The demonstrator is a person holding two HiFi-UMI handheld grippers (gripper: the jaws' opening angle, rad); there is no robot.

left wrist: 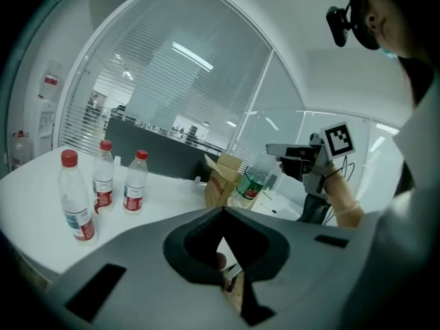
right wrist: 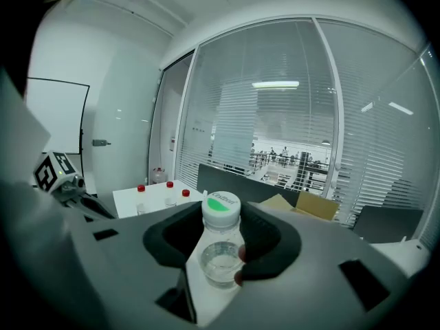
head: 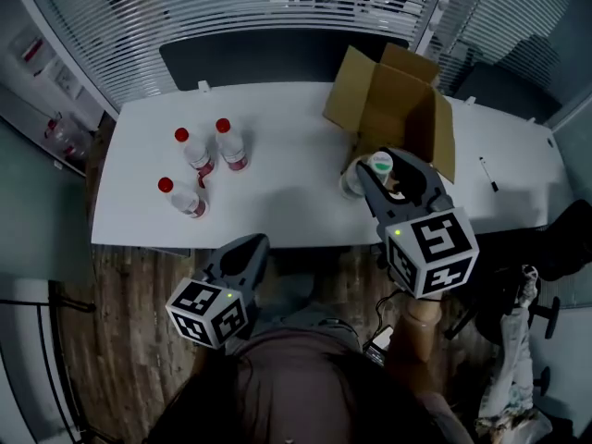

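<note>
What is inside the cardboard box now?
Only bare brown inner walls of the cardboard box show. Its lower front is covered by the right tool and its green-capped bottle.

You have: one white rectangular table [head: 296,155]; three clear plastic bottles with red caps [head: 197,155], left; one clear plastic bottle with a green cap [head: 377,166], right; one open brown cardboard box [head: 398,109], far right; one black pen [head: 487,173], right.

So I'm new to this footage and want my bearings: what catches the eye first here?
The right gripper is shut on a green-capped bottle, held just before the open box at the right of the table. Three red-capped bottles stand grouped at the table's left, and the left gripper hangs shut and empty off the near edge.
</note>
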